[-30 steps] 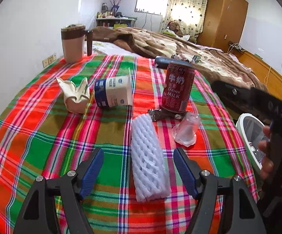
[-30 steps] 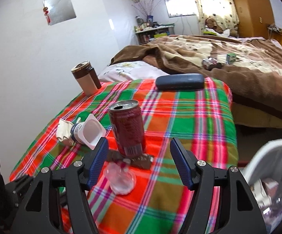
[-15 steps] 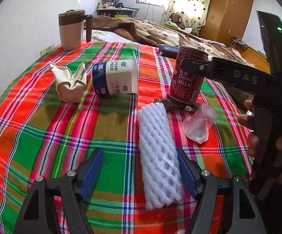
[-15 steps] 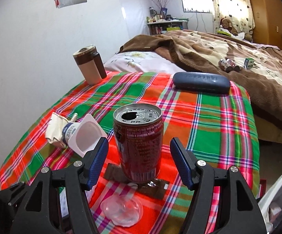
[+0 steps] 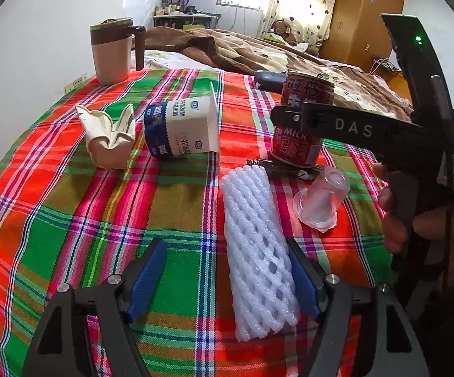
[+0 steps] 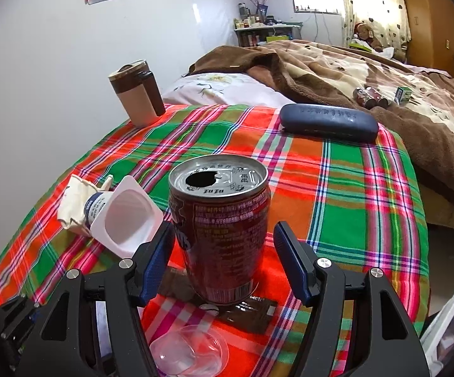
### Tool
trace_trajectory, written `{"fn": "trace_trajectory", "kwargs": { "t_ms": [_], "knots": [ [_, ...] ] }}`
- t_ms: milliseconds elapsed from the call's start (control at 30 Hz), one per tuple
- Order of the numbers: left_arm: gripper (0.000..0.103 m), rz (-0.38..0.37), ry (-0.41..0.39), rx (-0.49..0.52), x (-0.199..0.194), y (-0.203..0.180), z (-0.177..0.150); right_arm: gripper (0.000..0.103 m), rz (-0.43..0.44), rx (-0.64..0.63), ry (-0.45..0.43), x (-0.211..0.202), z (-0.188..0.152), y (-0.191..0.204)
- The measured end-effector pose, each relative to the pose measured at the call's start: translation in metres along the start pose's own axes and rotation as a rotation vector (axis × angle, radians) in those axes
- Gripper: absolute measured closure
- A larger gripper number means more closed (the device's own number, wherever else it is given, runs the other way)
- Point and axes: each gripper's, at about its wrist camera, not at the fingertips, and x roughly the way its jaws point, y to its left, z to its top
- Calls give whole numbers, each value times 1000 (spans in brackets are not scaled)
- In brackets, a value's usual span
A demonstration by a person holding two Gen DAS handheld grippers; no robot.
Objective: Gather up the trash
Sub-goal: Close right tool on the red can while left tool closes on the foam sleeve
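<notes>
A red milk can [image 6: 222,232] stands upright on a dark wrapper [image 6: 246,312] on the plaid tablecloth. My right gripper [image 6: 224,264] is open, its jaws on either side of the can without touching it. The can shows in the left wrist view [image 5: 299,132] behind the right gripper's body. My left gripper [image 5: 227,279] is open around the near end of a white foam net sleeve [image 5: 257,251]. A tipped yogurt cup [image 5: 181,132], a crumpled paper wad [image 5: 107,138] and a clear plastic cup [image 5: 321,199] lie nearby.
A brown lidded mug [image 5: 112,51] stands at the far left corner. A dark glasses case [image 6: 329,122] lies at the table's far edge, by the bed with a brown blanket [image 6: 352,72]. A white bin's rim [image 6: 453,330] shows at the lower right.
My right gripper has moved forward so the can now sits between its jaws. My left gripper has edged forward over the foam sleeve.
</notes>
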Motion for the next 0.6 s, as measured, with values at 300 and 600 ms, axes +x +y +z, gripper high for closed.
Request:
{"fn": "trace_trajectory", "kwargs": {
  "t_ms": [300,600],
  "knots": [
    [59,-11,-14,12,-3,-3,0,48,-5,-15,-9,0,-5,3],
    [75,-21,-28,15,-6,-4,0,48,-3,-1,-24,-6,-9,0]
  ]
}}
